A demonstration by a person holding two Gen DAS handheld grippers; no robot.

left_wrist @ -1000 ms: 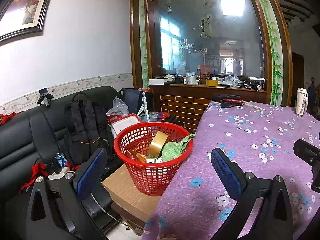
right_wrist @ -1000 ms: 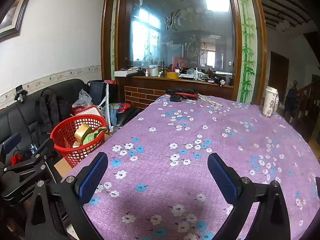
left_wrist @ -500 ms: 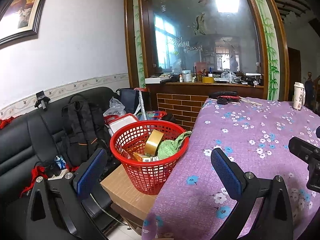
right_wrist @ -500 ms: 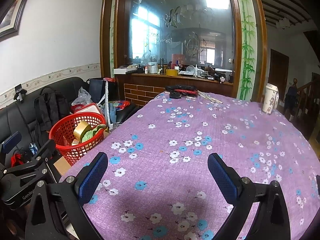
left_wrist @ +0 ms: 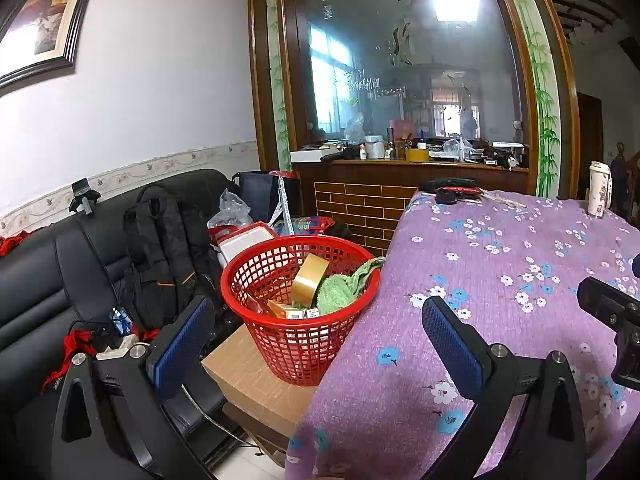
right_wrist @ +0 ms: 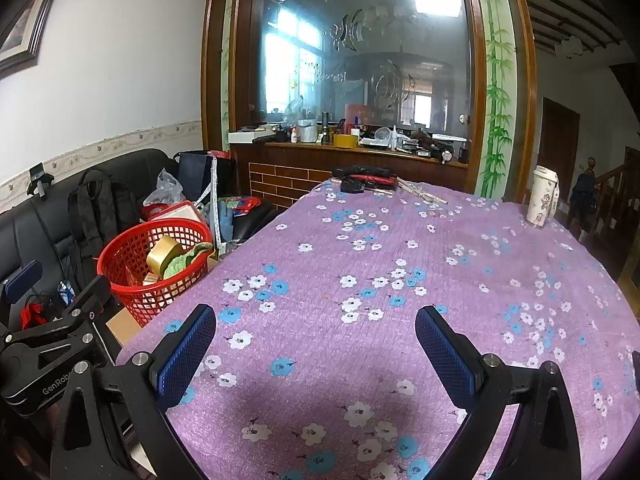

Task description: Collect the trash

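Observation:
A red mesh basket (left_wrist: 304, 344) stands on a cardboard box beside the table; it also shows in the right wrist view (right_wrist: 132, 268). It holds a tape roll (left_wrist: 310, 282), a green cloth (left_wrist: 344, 292) and small boxes (left_wrist: 292, 312). My left gripper (left_wrist: 316, 340) is open and empty, just in front of the basket at the table's left edge. My right gripper (right_wrist: 316, 352) is open and empty above the purple flowered tablecloth (right_wrist: 400, 280).
A cardboard box (left_wrist: 256, 376) sits under the basket. A black sofa (left_wrist: 48, 264) holds a backpack (left_wrist: 164, 252) and clutter. A white cup (right_wrist: 542, 196) and dark items (right_wrist: 364, 180) sit at the table's far edge. A counter stands behind.
Both views have shifted slightly; the basket sits a little lower and closer in the left wrist view. Both grippers stay open and empty.

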